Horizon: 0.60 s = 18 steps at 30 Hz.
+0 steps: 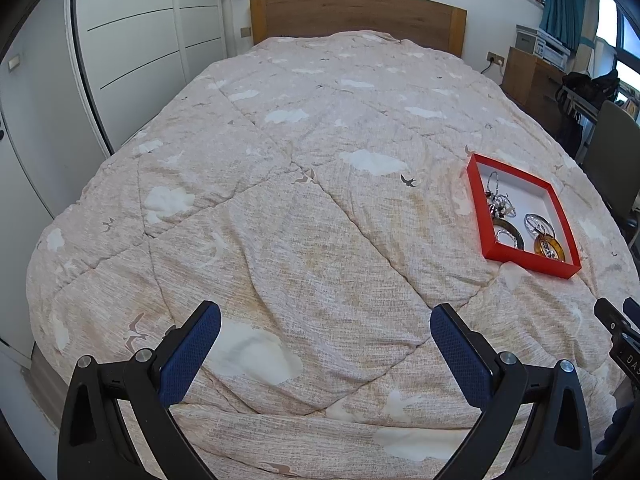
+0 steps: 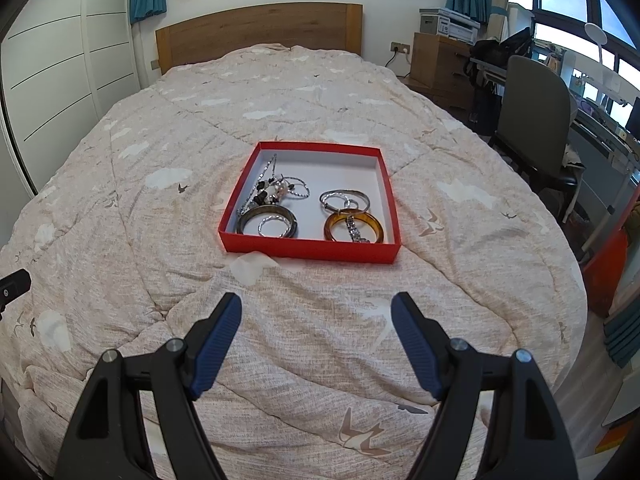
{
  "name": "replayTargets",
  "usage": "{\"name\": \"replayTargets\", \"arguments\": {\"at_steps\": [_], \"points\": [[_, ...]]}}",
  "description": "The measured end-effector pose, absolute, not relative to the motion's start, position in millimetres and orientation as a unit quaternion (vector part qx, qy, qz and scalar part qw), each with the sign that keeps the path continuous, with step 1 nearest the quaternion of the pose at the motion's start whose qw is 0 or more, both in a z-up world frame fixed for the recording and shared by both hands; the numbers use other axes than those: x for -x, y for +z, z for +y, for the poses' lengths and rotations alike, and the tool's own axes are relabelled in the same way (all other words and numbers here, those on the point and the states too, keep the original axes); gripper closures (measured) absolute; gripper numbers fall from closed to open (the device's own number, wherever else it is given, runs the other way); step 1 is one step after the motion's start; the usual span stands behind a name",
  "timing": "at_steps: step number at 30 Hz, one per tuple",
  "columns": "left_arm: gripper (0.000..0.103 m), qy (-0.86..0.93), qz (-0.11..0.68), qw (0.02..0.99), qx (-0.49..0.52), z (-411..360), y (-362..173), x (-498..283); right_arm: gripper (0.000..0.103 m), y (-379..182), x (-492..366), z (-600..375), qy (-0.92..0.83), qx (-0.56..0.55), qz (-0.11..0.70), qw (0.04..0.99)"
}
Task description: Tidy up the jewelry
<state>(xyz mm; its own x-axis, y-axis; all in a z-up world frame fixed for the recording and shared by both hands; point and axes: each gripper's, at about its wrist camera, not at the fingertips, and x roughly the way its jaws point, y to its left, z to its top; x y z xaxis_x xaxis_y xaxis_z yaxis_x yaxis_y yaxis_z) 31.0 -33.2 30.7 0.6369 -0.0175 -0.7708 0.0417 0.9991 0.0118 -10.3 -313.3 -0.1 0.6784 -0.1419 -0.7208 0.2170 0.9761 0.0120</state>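
Observation:
A shallow red box [image 2: 310, 249] with a white floor lies on the bed, straight ahead of my right gripper [image 2: 317, 309]. Inside it are a dark bangle [image 2: 267, 221], an amber bangle [image 2: 354, 229], silver rings [image 2: 344, 199] and a tangle of beaded chains [image 2: 274, 190]. My right gripper is open and holds nothing, hovering over the quilt short of the box. In the left wrist view the same red box [image 1: 478, 204] sits far to the right. My left gripper [image 1: 326, 322] is open with only quilt between its fingers. Part of the right gripper's black body [image 1: 618, 328] shows at that view's right edge.
A beige quilt [image 1: 280, 208] with white clouds and birds covers the whole bed. A wooden headboard [image 2: 256, 30] stands at the far end, white wardrobe doors [image 1: 136, 40] to the left. A grey chair [image 2: 532, 116] and a cluttered desk stand beyond the bed's right edge.

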Motion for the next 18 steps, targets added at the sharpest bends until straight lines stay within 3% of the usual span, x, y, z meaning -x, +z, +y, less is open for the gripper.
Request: {"name": "replayTargets", "arguments": {"at_steps": [18], "points": [[0.0,-0.018,0.416,0.909,-0.022,-35.7,30.4,-27.1,0.027,-3.4,8.8,-309.5,-0.095,-0.044,0.396,0.912]]}}
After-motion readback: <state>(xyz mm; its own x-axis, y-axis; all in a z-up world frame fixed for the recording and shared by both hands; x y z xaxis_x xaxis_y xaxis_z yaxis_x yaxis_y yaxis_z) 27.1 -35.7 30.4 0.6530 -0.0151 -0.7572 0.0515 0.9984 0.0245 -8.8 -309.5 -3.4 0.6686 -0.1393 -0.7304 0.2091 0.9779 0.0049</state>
